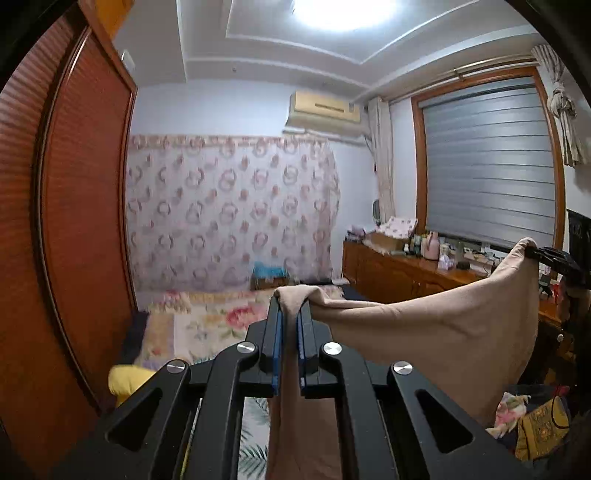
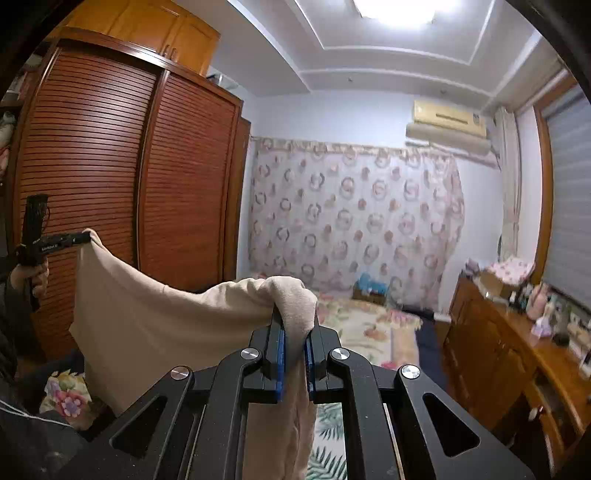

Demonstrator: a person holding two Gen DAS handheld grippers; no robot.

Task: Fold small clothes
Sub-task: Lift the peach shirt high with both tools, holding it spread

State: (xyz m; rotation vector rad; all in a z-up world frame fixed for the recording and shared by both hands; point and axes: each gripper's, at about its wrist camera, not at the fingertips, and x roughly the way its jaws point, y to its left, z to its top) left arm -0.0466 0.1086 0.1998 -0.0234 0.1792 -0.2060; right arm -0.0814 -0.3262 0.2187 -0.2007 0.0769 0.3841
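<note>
Up close, the left tool [image 1: 290, 314] was clamped tight on one corner of the beige garment [image 1: 443, 332], its blue pads [image 1: 277, 354] pinching the cloth with a strip of it trailing down between the black arms. Same story on the other side: the right tool [image 2: 295, 325] was nipped shut on the opposite corner, a bunch of cloth heaped over its tips and more hanging below. Both tools pointed almost level, and the garment was up in the air, slung between them like a hammock with a gentle sag in its top edge. In the right wrist view, a hand [image 2: 37, 277] gripped the left tool's handle at the far end of the cloth.

Below and beyond the garment lay the bed, spread with a floral cover [image 1: 207, 321], a yellow cushion [image 1: 125, 380] at its near left edge. To the left stood a slatted wooden wardrobe [image 2: 110, 184]. On the right ran a long wooden cabinet [image 1: 399, 273], its top crowded with bottles and boxes too small to make out. At the far wall hung a rose-patterned curtain [image 1: 229, 210], an air conditioner [image 1: 325, 110] above it, a shuttered window [image 1: 487, 166] to the right, and a bright ceiling light [image 1: 343, 11] overhead.
</note>
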